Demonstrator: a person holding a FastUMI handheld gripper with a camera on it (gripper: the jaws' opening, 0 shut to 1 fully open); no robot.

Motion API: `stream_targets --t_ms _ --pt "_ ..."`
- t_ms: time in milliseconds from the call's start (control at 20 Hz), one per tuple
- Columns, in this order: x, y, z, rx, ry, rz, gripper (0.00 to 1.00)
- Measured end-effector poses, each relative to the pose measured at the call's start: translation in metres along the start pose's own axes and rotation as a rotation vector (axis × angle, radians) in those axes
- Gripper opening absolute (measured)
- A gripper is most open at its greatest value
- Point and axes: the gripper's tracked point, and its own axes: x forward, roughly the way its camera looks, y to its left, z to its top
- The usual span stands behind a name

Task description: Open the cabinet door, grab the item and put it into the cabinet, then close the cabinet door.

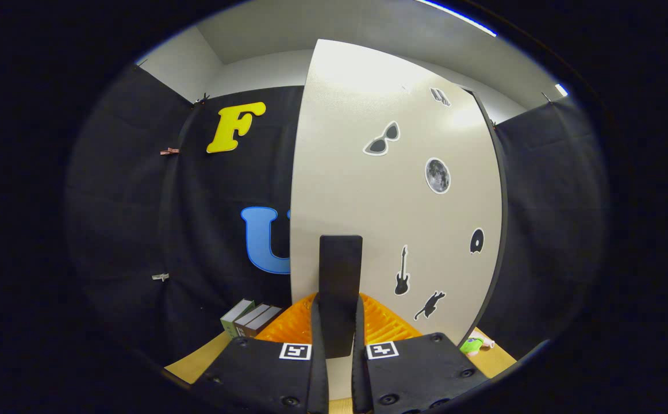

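Note:
A white cabinet door with several black stickers stands upright right in front of me, and its left edge shows against the booth wall. Near that edge a black upright handle runs down between my fingers. My gripper is shut on this handle, one finger pressing on each side. A small green item lies on the wooden table, low to the right of the door. The cabinet's inside is hidden behind the door.
Three box-like books lie side by side on the table, left of my fingers and close to the cloth wall. Black cloth walls close the booth on the left, back and right.

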Motion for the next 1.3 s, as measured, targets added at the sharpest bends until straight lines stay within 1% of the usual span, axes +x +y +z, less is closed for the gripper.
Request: stream_targets --t_ms 200,450,650,850,950,1050,1150,1300 --pt "-0.028 -0.013 0.001 -0.012 0.009 0.068 0.2" --pt "-0.067 -0.033 0.005 0.013 0.022 0.22 0.2" --pt "-0.093 -0.057 0.006 -0.004 0.031 0.325 0.2" --pt "-0.121 -0.088 0.007 0.002 0.027 0.389 0.2" --pt "-0.133 -0.106 0.009 0.025 0.029 0.391 0.2" --pt "-0.142 -0.125 0.009 0.022 0.027 0.372 0.2" --pt "-0.146 -0.144 0.009 0.004 0.022 0.34 0.2" --pt "-0.15 -0.18 0.011 -0.012 0.02 0.267 0.19"
